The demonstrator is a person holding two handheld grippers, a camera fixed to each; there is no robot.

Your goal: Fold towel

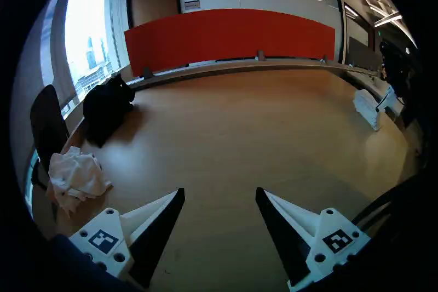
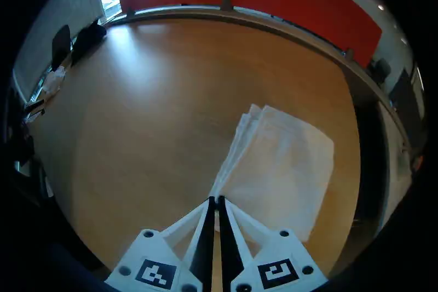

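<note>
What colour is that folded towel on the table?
White, with no pattern; the towel shows best in the right gripper view.

Left gripper (image 1: 219,190) gapes wide; right gripper (image 2: 215,200) has its fingers pressed together.

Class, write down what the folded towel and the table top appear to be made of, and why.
Towel: soft white cloth, probably cotton, matte; layered edges and faint creases show. Table: wood or wood-look laminate, smooth and slightly glossy; light reflects off it.
</note>
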